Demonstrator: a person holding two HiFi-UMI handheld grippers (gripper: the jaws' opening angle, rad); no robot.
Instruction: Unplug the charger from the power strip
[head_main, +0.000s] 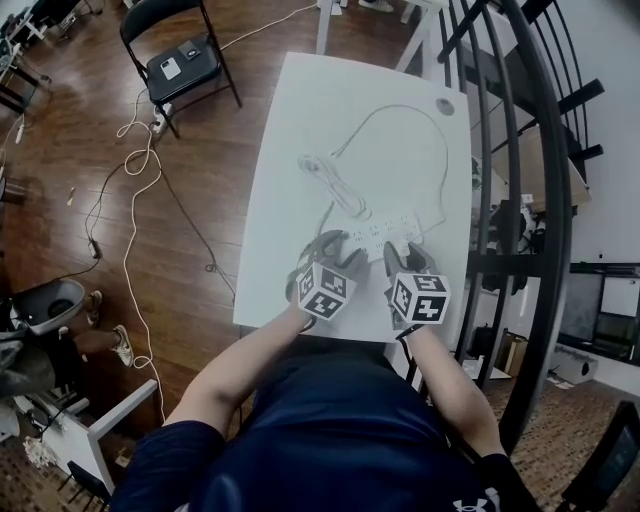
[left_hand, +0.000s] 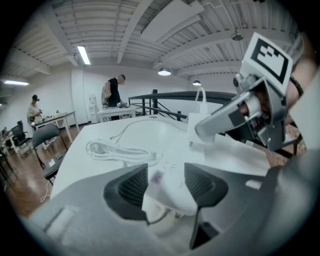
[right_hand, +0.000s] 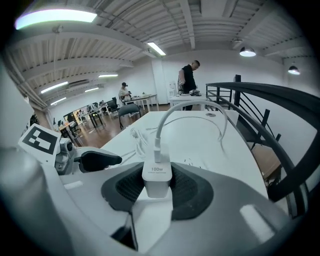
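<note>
A white power strip (head_main: 385, 232) lies near the front edge of the white table (head_main: 300, 120). In the left gripper view the strip's near end (left_hand: 172, 170) sits between the pads of my left gripper (left_hand: 166, 186), which stand wide beside it without pressing. My right gripper (right_hand: 159, 186) is shut on the white charger (right_hand: 157, 175), whose cable (right_hand: 165, 120) arches up and away over the table. In the left gripper view the charger (left_hand: 199, 122) hangs just above the strip's top. In the head view the left gripper (head_main: 330, 250) and right gripper (head_main: 410, 262) stand side by side.
The strip's own cord lies coiled (head_main: 330, 175) mid-table. A small round thing (head_main: 445, 106) sits at the far right corner. A black railing (head_main: 520, 200) runs along the table's right side. A chair (head_main: 180, 60) and floor cables (head_main: 135, 170) are on the left. People stand far back (left_hand: 112, 92).
</note>
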